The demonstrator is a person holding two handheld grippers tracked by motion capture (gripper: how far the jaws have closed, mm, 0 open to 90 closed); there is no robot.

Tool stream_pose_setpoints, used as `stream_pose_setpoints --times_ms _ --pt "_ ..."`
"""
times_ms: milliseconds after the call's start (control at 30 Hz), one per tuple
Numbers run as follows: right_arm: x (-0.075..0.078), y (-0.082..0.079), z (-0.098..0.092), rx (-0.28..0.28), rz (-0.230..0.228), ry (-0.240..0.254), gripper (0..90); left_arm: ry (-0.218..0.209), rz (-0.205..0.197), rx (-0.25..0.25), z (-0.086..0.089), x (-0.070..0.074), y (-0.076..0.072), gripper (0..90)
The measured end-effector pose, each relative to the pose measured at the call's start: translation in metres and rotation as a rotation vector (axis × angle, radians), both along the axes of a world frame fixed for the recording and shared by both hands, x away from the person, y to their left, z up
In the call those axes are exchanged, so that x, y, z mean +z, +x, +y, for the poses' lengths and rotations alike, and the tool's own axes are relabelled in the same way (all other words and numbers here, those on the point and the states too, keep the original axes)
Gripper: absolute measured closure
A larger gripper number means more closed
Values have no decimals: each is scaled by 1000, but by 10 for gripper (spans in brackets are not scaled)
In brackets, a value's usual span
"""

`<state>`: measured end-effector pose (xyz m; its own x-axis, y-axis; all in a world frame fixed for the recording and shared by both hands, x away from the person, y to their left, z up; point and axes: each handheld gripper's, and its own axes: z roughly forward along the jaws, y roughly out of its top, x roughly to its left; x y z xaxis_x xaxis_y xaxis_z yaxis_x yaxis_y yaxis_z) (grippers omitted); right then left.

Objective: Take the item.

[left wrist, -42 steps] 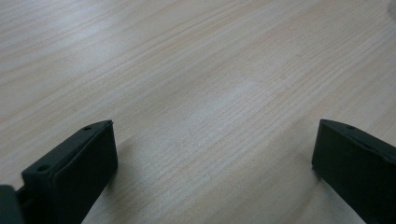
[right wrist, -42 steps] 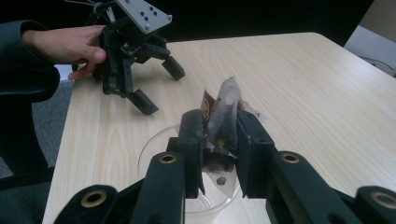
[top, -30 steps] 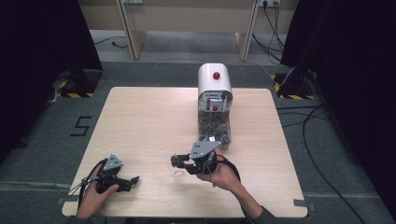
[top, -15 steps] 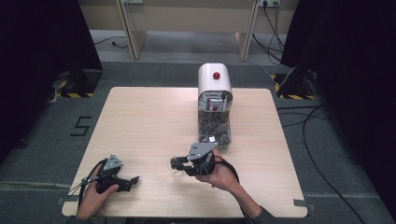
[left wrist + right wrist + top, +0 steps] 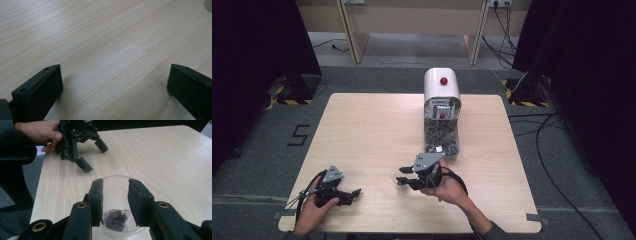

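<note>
**One Mark on the Floor**

A black numeral "5" [image 5: 298, 135] was taped on the grey floor, beyond the table's edge on the left gripper's [image 5: 343, 192] side. Nothing else was legible; the dispenser's [image 5: 442, 107] small panel was too blurred to read.

Bag [image 5: 115, 217] in cup [image 5: 117, 185] — dispenser [image 5: 442, 107] behind, on table [image 5: 362, 130].

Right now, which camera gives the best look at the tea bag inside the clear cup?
The right gripper view: the tea bag lies in the clear cup, seen between that gripper's jaws. In the high view the cup is a faint ring. The left gripper view catches an edge at the corner, perhaps the cup's.
</note>
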<state>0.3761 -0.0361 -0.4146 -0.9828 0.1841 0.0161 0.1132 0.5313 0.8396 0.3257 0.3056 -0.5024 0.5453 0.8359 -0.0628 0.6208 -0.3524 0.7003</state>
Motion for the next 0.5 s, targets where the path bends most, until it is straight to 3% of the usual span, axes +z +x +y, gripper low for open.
stream_pose_setpoints --times_ms 500 --pt "4 4 -6 -34 -5 13 627 0 0 0 0 0 0 0"
